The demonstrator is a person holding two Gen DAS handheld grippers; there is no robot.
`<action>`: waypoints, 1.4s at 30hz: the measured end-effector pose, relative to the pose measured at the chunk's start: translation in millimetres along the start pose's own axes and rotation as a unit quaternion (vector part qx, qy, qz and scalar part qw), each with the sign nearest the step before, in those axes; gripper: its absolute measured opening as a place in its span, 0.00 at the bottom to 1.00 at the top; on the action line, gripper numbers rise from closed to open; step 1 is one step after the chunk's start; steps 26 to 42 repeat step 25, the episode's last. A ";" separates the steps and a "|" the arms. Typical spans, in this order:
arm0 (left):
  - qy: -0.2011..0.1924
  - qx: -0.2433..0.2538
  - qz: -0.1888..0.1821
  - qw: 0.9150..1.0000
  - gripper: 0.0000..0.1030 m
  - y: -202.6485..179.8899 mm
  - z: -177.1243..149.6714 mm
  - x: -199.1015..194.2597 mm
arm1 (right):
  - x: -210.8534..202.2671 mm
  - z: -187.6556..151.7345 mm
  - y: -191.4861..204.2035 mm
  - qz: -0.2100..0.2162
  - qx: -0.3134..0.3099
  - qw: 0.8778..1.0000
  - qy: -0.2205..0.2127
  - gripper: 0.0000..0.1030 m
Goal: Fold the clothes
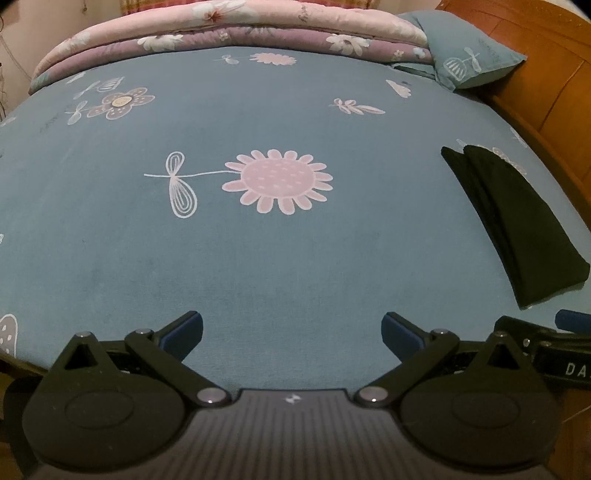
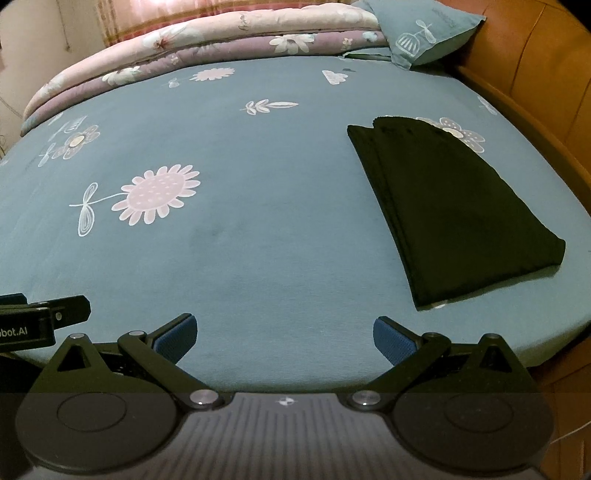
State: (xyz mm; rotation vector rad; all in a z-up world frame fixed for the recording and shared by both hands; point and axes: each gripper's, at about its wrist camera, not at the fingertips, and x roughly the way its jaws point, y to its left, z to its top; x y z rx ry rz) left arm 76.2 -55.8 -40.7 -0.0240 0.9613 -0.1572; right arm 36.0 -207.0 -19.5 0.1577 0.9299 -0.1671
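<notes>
Right wrist view: black garment point(image 2: 454, 210) folded flat (layered edges) — both grippers spread, empty.

The right gripper point(image 2: 283, 338) hangs over the near edge of a bed sheet point(image 2: 280, 229), its blue-padded fingers point(image 2: 173, 338) spread wide apart with nothing between them. The sheet is teal with printed pink and white flowers. A folded black garment point(image 2: 454, 214) lies flat on the sheet, to the right of the gripper and farther in, a long rectangle with layered edges showing along its left side. A folded floral quilt point(image 2: 207, 48) runs along the sheet's far edge, and a teal pillow point(image 2: 424, 31) sits at the far right corner beside a wooden bed frame point(image 2: 535, 74). Part of the left gripper point(image 2: 48, 314) pokes in at the left, just above the sheet's near edge.
</notes>
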 end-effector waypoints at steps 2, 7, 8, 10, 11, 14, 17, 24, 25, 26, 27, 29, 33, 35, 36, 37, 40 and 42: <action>0.000 -0.001 0.003 1.000 0.99 0.4 0.1 0.4 | 0.3 0.0 -0.6 0.002 0.002 1.000 0.000 1.00; -0.001 -0.002 0.006 1.000 0.99 1.1 0.1 0.2 | 2.0 -0.4 -0.6 0.007 0.001 1.000 0.002 1.00; -0.002 -0.001 0.008 1.000 0.99 0.7 -0.1 0.0 | 2.4 -0.6 -0.8 0.007 0.001 1.000 0.002 1.00; -0.004 0.000 0.010 1.000 0.99 0.1 -0.3 -0.3 | 3.1 -0.7 -1.6 0.009 0.001 1.000 0.003 1.00; -0.005 0.000 0.010 1.000 0.99 0.1 -0.5 -0.4 | 3.0 -0.8 -1.6 0.009 0.001 1.000 0.003 1.00; -0.008 0.002 0.012 1.000 0.99 0.0 -0.8 -1.0 | 2.0 -0.9 -2.3 0.010 0.002 1.000 0.002 1.00; -0.015 0.005 0.011 1.000 0.99 -0.7 -1.9 -2.9 | 1.9 -0.9 -2.5 0.010 0.002 1.000 0.001 1.00; -0.020 0.011 0.009 1.000 0.99 -3.0 -2.4 -4.8 | 2.2 -1.0 -2.7 0.012 0.003 1.000 0.002 1.00; -0.021 0.012 0.008 1.000 0.99 -3.4 -2.5 -4.9 | 2.3 -1.0 -2.7 0.012 0.004 1.000 0.002 1.00; -0.021 0.012 0.008 1.000 0.99 -3.4 -2.5 -4.9 | 2.3 -1.0 -2.7 0.012 0.004 1.000 0.002 1.00; -0.021 0.012 0.008 1.000 0.99 -3.4 -2.5 -4.9 | 2.3 -1.0 -2.7 0.012 0.004 1.000 0.002 1.00; -0.021 0.012 0.008 1.000 0.99 -3.4 -2.5 -4.9 | 2.3 -1.0 -2.7 0.012 0.004 1.000 0.002 1.00; -0.021 0.012 0.008 1.000 0.99 -3.4 -2.5 -4.9 | 2.3 -1.0 -2.7 0.012 0.004 1.000 0.002 1.00; -0.021 0.012 0.008 1.000 0.99 -3.4 -2.5 -4.9 | 2.3 -1.0 -2.7 0.012 0.004 1.000 0.002 1.00; -0.021 0.012 0.008 1.000 0.99 -3.4 -2.5 -4.9 | 2.3 -1.0 -2.7 0.012 0.004 1.000 0.002 1.00; -0.021 0.012 0.008 1.000 0.99 -3.4 -2.5 -4.9 | 2.3 -1.0 -2.7 0.012 0.004 1.000 0.002 1.00; -0.021 0.012 0.008 1.000 0.99 -3.4 -2.5 -4.9 | 2.3 -1.0 -2.7 0.012 0.004 1.000 0.002 1.00; -0.021 0.012 0.008 1.000 0.99 -3.4 -2.5 -4.9 | 2.3 -1.0 -2.7 0.012 0.004 1.000 0.002 1.00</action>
